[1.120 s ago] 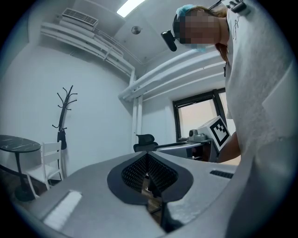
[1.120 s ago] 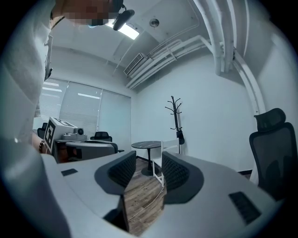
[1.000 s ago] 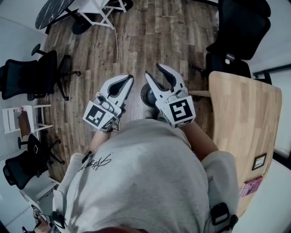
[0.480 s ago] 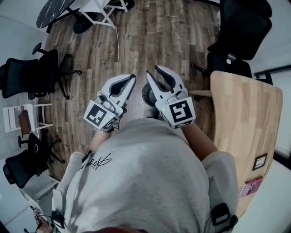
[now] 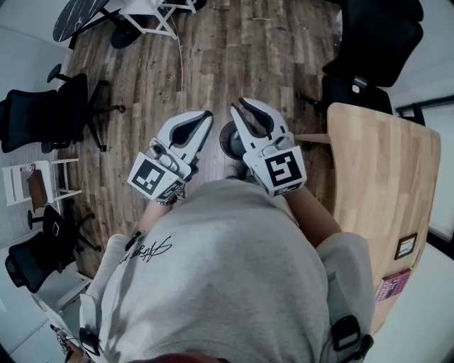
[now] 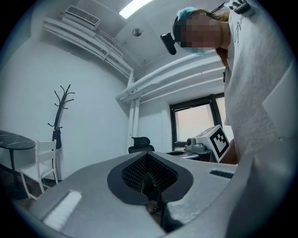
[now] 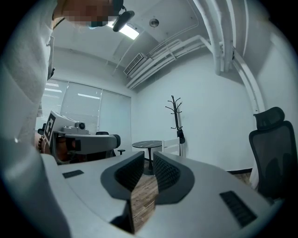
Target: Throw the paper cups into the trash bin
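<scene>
In the head view I hold both grippers close in front of my grey sweatshirt, above the wood floor. A dark round trash bin (image 5: 228, 143) stands on the floor below and between them, partly hidden by their jaws. No paper cup shows in any view. The left gripper (image 5: 203, 122) has its jaws together, and in the left gripper view (image 6: 148, 170) its ribbed pads meet with nothing between them. The right gripper (image 5: 241, 113) is closing; the right gripper view (image 7: 145, 170) shows a narrow gap with only floor behind it.
A wooden table (image 5: 383, 184) fills the right side. Black office chairs stand at the top right (image 5: 369, 49) and the left (image 5: 42, 120). A dark round table (image 5: 81, 18) and a white chair (image 5: 152, 14) are at the top left. A coat stand (image 7: 175, 116) is by the far wall.
The right gripper's jaws have narrowed from wide apart to a slim gap. Both grippers have shifted slightly forward over the bin. The left jaws stay together.
</scene>
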`<move>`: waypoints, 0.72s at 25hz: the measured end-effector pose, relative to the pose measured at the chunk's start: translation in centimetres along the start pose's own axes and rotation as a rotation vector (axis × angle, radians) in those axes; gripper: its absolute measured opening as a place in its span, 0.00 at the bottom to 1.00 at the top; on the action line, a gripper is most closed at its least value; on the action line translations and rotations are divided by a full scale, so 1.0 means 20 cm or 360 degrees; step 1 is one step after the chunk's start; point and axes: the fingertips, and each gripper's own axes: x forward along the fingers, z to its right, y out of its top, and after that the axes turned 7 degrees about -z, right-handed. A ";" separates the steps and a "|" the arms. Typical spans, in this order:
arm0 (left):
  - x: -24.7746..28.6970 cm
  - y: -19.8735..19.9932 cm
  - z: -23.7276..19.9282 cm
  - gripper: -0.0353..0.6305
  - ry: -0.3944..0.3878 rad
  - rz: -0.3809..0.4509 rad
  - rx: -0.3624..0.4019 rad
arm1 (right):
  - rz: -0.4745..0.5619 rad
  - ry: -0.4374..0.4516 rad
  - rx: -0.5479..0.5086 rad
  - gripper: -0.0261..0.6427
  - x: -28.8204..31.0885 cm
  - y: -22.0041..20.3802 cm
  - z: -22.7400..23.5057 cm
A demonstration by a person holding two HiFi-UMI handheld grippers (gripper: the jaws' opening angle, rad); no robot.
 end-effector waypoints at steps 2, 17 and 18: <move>0.00 0.00 0.01 0.06 0.0001 0.0002 -0.0004 | 0.0038 -0.0010 -0.0010 0.13 0.00 0.00 0.00; -0.03 0.00 0.04 0.06 0.0018 0.0022 -0.0015 | 0.0005 -0.0011 0.0005 0.08 -0.04 -0.01 -0.03; -0.03 0.00 0.04 0.06 0.0019 0.0023 -0.0018 | 0.0003 -0.0013 0.0004 0.08 -0.04 -0.01 -0.04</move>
